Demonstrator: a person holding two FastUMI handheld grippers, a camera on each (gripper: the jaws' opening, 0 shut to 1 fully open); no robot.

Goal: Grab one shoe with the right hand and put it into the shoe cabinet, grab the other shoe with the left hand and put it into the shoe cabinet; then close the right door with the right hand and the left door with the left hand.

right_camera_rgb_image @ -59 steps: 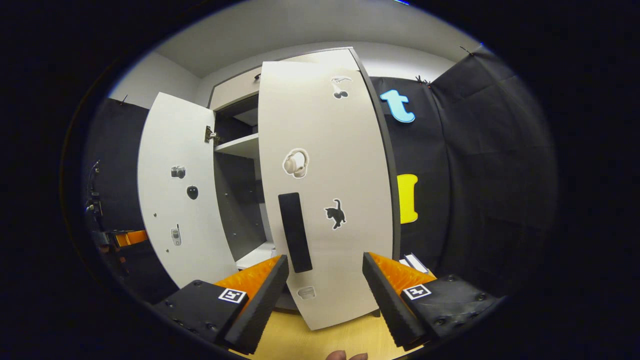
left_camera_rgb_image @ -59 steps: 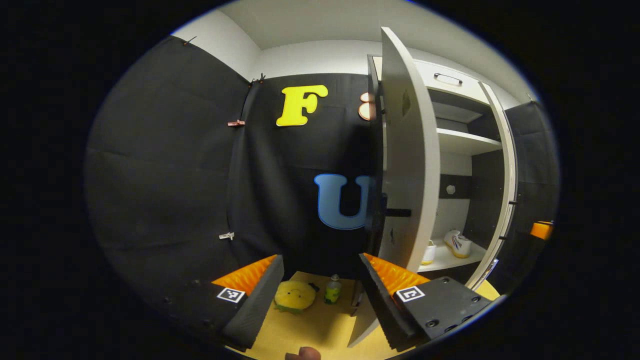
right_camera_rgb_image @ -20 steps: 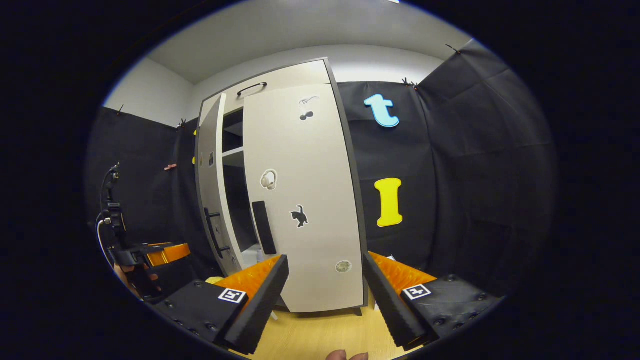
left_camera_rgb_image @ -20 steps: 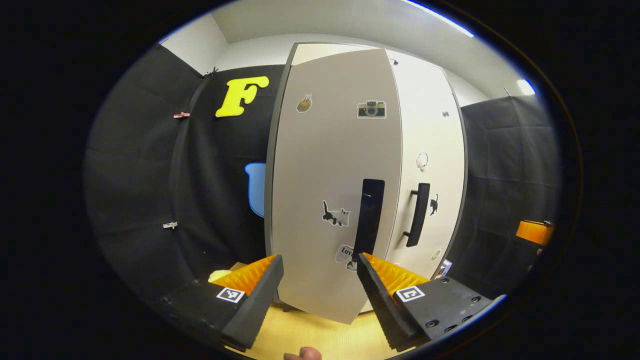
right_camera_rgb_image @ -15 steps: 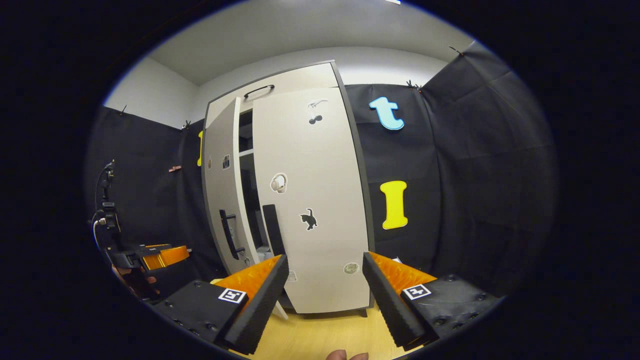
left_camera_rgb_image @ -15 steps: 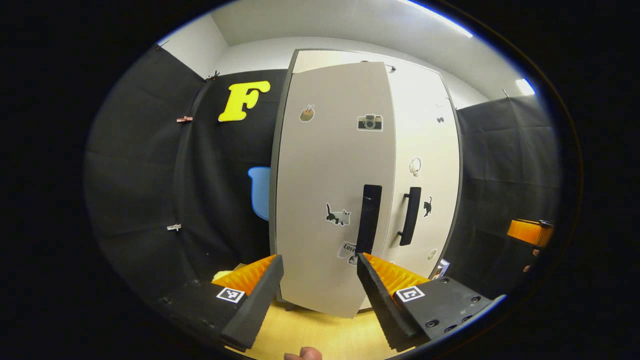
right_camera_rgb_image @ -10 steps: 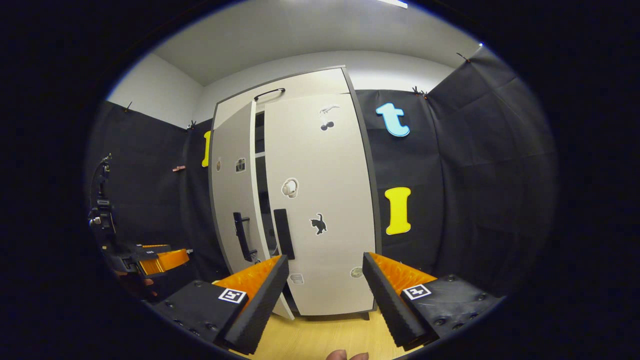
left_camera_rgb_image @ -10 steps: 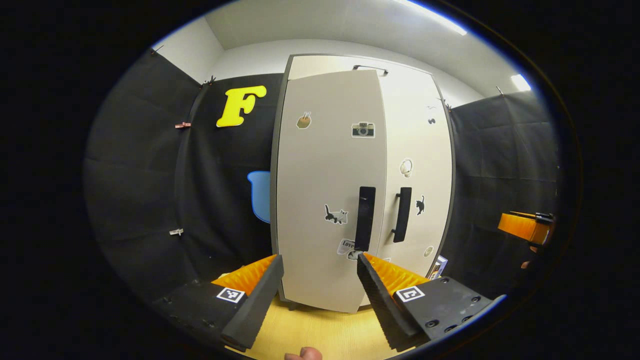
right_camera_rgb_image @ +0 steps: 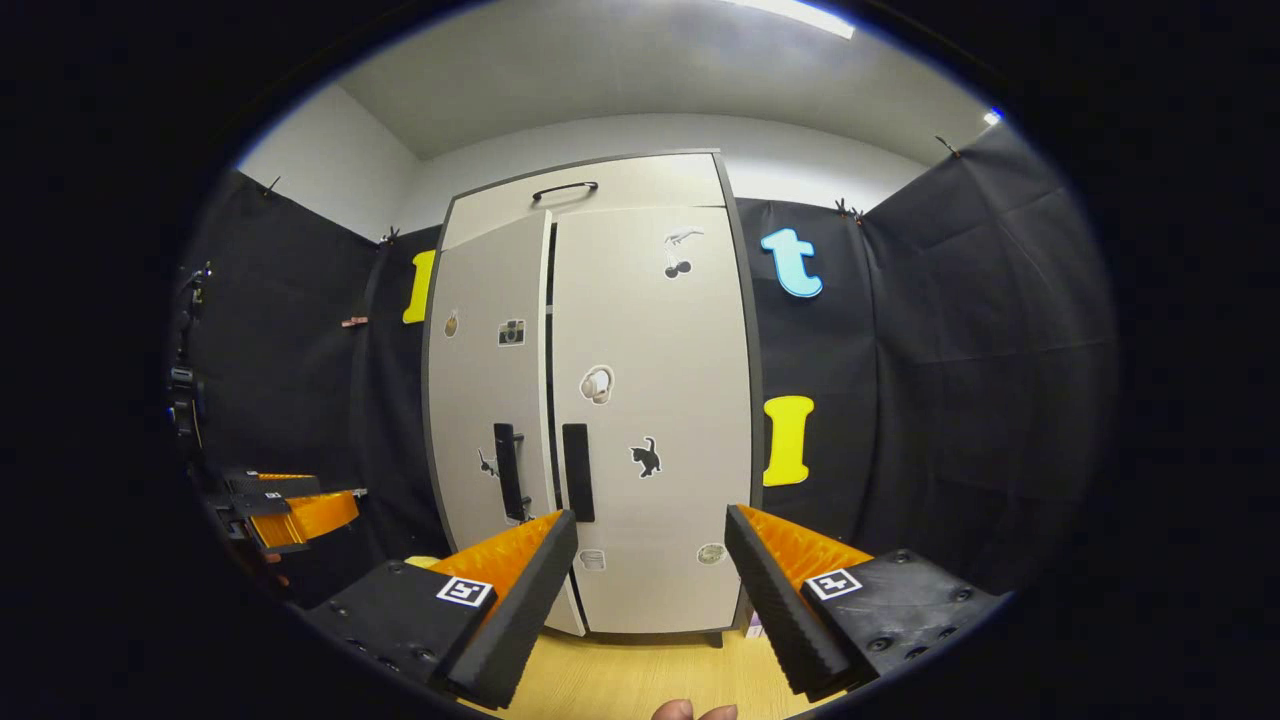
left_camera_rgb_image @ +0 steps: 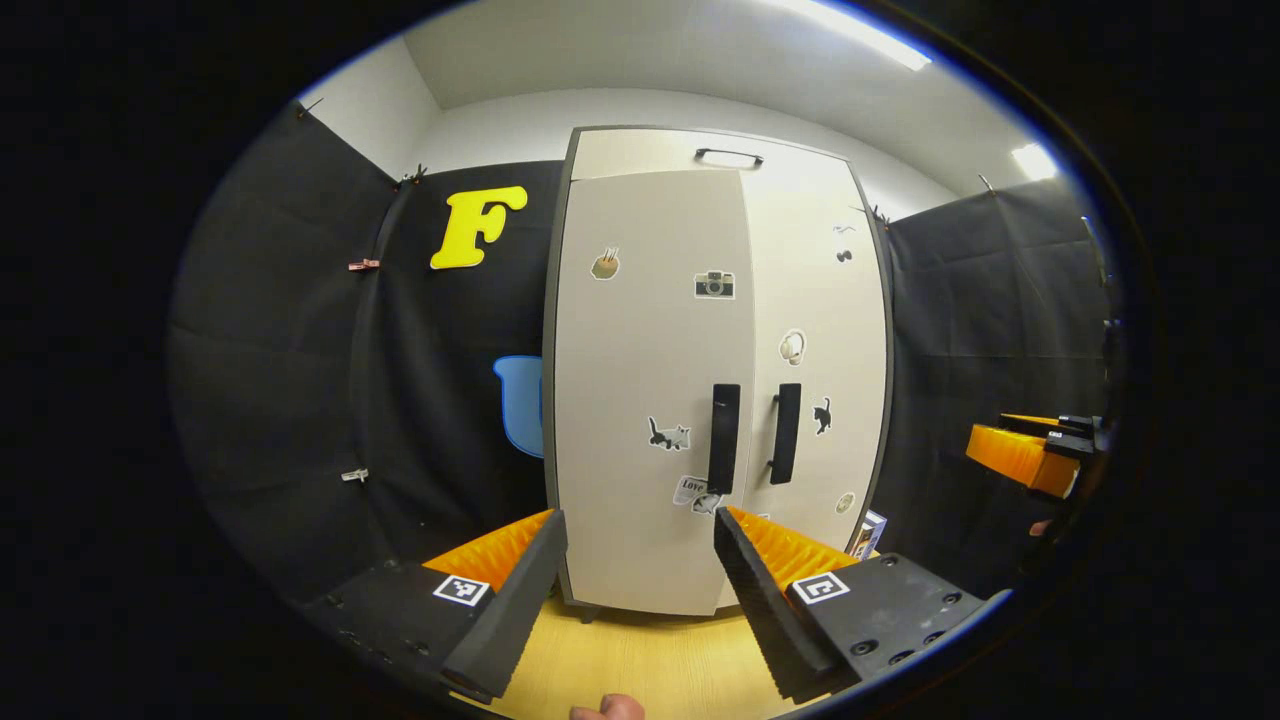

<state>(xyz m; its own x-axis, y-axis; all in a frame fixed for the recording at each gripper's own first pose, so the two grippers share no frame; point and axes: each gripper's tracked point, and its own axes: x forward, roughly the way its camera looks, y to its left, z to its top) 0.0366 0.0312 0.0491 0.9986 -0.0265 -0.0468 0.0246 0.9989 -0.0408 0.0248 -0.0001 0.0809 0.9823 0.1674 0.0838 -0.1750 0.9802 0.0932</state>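
left gripper (left_camera_rgb_image: 640, 570) is held level, pointing straight at the shoe cabinet (left_camera_rgb_image: 650, 180), fingers spread wide w/ nothing between them, not touching the cabinet. a bit of the person's thumb (left_camera_rgb_image: 605, 708) shows at the bottom edge of the left gripper view, under the gripper body. in that view the left door (left_camera_rgb_image: 640, 350) sits flush in the frame, its black handle (left_camera_rgb_image: 723, 437) upright and just beside the right door's handle (left_camera_rgb_image: 785, 432); right door (left_camera_rgb_image: 815, 330) also looks flush. the shoes are out of sight behind the doors. right gripper (right_camera_rgb_image: 650, 570) is likewise level and aimed at the cabinet front, fingers wide apart and empty, clear of the doors; fingertip (right_camera_rgb_image: 690, 711) of the holding hand peeks in at the bottom. in the right gripper view a thin dark gap runs between the 2 doors, so can't tell if the left door (right_camera_rgb_image: 490, 400) is fully seated from this angle. the other gripper shows far off at each view's edge: right one at the right of the left gripper view, orange finger (left_camera_rgb_image: 1020, 455) pointing inward; left one low at the left of the right gripper view (right_camera_rgb_image: 290, 510). floor (left_camera_rgb_image: 640, 660) is light wood. stickers (left_camera_rgb_image: 668, 434) dot both doors.
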